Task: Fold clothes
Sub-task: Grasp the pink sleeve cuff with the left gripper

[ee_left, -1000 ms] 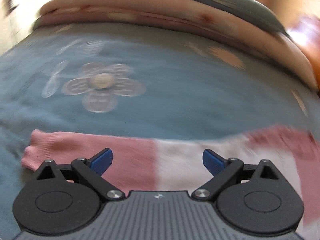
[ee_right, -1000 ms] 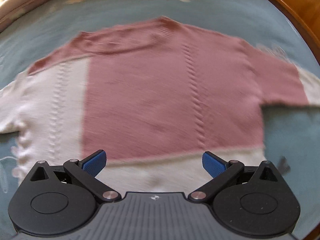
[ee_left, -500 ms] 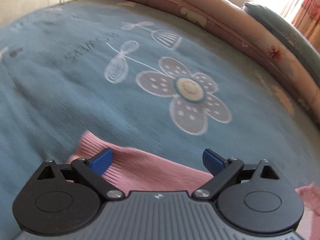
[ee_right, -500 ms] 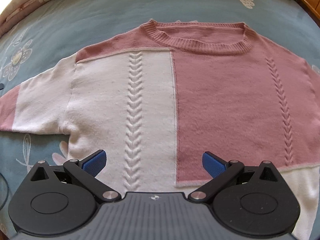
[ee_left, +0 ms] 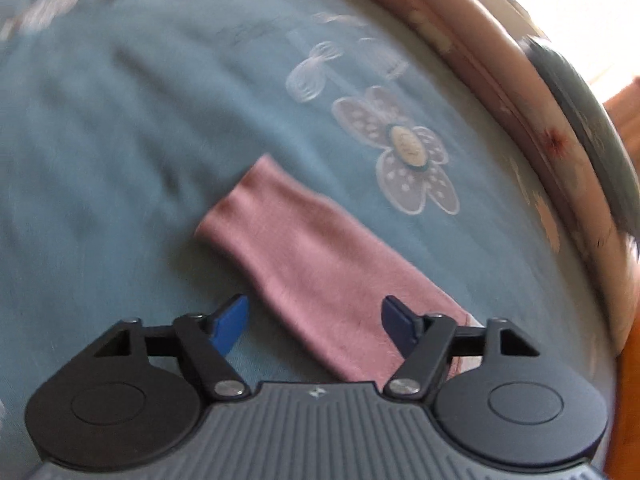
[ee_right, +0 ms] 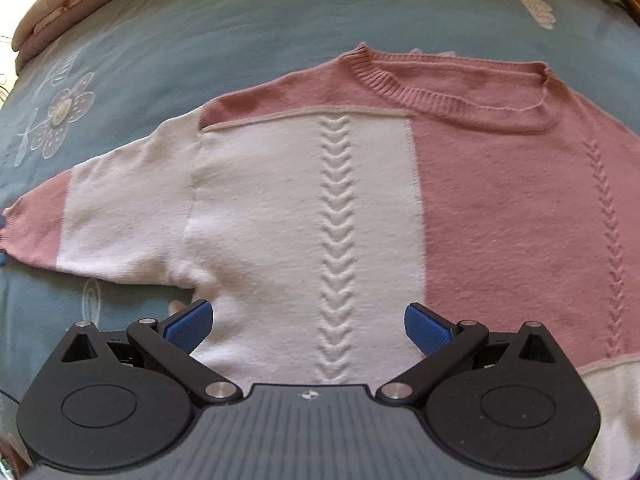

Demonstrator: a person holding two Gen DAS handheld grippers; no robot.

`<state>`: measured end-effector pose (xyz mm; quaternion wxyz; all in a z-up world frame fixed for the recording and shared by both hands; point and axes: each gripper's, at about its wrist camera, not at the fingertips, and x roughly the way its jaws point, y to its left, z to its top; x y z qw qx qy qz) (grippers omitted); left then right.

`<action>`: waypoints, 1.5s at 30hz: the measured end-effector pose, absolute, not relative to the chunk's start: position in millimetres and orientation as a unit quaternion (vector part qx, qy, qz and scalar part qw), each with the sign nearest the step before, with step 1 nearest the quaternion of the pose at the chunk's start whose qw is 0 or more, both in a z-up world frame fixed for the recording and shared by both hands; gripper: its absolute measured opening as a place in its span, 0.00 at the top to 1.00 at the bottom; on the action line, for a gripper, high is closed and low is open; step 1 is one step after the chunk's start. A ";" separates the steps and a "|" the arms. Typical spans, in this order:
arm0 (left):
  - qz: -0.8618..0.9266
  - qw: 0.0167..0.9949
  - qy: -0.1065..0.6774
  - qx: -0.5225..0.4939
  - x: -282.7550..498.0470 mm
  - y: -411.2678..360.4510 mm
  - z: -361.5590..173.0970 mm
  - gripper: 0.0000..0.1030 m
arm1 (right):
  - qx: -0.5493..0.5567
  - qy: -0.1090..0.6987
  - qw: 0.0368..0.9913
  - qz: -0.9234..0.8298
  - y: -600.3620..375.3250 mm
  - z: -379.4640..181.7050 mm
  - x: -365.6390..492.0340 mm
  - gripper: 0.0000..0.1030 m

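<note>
A pink and white knitted sweater [ee_right: 360,200] lies flat, front up, on a blue bedspread [ee_right: 200,32], neck toward the far side. Its left sleeve ends in a pink cuff [ee_left: 304,256]. My left gripper [ee_left: 316,322] hovers over that pink sleeve end; its jaws are closing, the sleeve runs between the blue pads, and they do not press on it. My right gripper [ee_right: 307,326] stands open above the white lower body of the sweater, near the armpit, with nothing gripped.
The bedspread [ee_left: 120,140] carries a printed flower [ee_left: 404,148]. A rolled pink floral quilt [ee_left: 532,128] lines the far side of the bed, with a grey pillow [ee_left: 588,120] behind it. Wooden bed frame [ee_left: 628,380] shows at the right edge.
The left gripper has swung along the sleeve toward the cuff, rolled, and its jaws have narrowed. The right gripper slid left over the sweater, from the pink half to the white half.
</note>
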<state>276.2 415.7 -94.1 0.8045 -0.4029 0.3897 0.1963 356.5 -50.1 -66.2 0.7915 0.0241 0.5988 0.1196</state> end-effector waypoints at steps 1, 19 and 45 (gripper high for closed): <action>0.200 0.797 0.383 -0.422 272.2 418.4 -99.9 0.33 | 0.024 0.600 0.790 0.122 -48.7 -67.0 356.2 0.00; 0.140 0.765 0.235 -0.583 268.1 472.6 -143.8 0.34 | 0.033 0.614 0.772 0.162 -25.9 -74.8 356.7 0.00; 0.139 0.783 0.282 -0.537 276.8 468.1 -152.6 0.92 | 0.048 0.615 0.768 0.171 -17.8 -88.9 366.9 0.00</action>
